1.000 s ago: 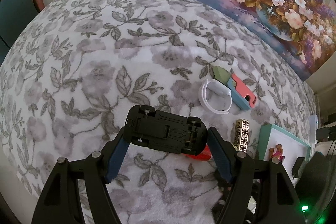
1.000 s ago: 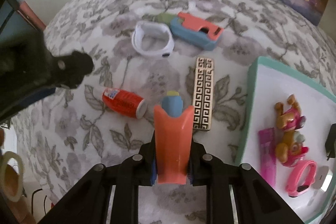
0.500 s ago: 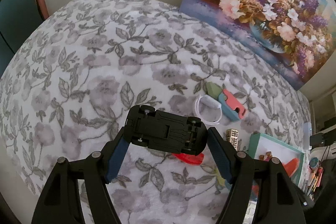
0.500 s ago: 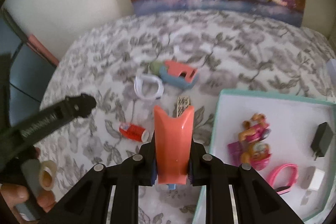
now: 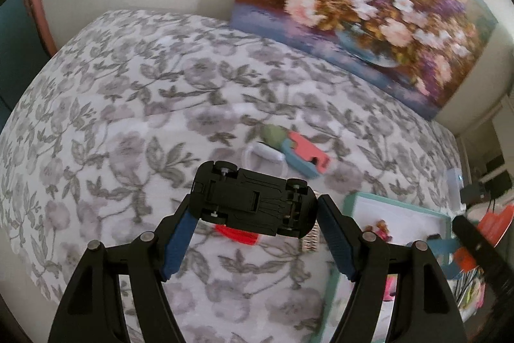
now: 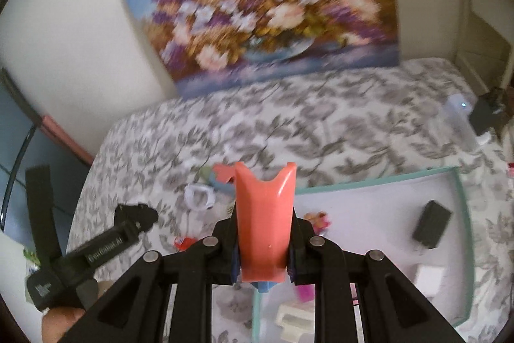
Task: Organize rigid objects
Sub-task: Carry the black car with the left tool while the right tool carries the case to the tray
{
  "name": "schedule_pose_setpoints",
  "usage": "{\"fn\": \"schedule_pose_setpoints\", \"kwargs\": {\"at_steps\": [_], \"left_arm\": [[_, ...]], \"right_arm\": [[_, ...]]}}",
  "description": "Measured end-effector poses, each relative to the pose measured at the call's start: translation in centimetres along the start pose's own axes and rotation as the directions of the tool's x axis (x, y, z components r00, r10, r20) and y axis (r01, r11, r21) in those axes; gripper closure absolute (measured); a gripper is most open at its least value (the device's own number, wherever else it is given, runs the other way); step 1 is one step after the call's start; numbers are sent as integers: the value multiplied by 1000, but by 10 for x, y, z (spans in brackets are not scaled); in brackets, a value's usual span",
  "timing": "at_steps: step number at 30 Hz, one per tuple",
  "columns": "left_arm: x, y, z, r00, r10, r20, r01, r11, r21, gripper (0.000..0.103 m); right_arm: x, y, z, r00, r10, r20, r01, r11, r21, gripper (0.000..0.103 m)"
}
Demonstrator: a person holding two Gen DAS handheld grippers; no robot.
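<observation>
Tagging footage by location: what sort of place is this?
Probably a bedroom: a bed with a floral bedspread, a flower painting leaning against the wall, and small toys beside a teal-rimmed tray.

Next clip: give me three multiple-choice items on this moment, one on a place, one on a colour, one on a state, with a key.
1. Where does the black charger lie?
A. inside the teal-rimmed tray
B. on the floral bedspread
C. against the painting

2. What colour is the piece in the right claw?
A. green
B. coral pink
C. white

3. How is the toy car held by the left claw?
A. roof towards the camera
B. standing on its nose
C. underside towards the camera

Key: 1 A, it rests on the tray's white floor; 2 B, the coral piece fills the right claw; 3 C, wheels and chassis face the lens.
</observation>
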State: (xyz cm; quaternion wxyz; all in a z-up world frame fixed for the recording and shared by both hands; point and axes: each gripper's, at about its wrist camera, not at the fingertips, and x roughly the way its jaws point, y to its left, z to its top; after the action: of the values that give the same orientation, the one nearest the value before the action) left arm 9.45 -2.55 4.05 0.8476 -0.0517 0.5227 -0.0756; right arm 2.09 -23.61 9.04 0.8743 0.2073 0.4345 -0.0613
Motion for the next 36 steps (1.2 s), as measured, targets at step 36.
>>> {"fn": "schedule_pose_setpoints", "kwargs": {"at_steps": [36], "left_arm": [[57, -176, -71, 981, -86, -173, 142, 930, 339, 27]], "right_arm": [[33, -131, -27, 960, -210, -184, 228, 970, 83, 80]]}}
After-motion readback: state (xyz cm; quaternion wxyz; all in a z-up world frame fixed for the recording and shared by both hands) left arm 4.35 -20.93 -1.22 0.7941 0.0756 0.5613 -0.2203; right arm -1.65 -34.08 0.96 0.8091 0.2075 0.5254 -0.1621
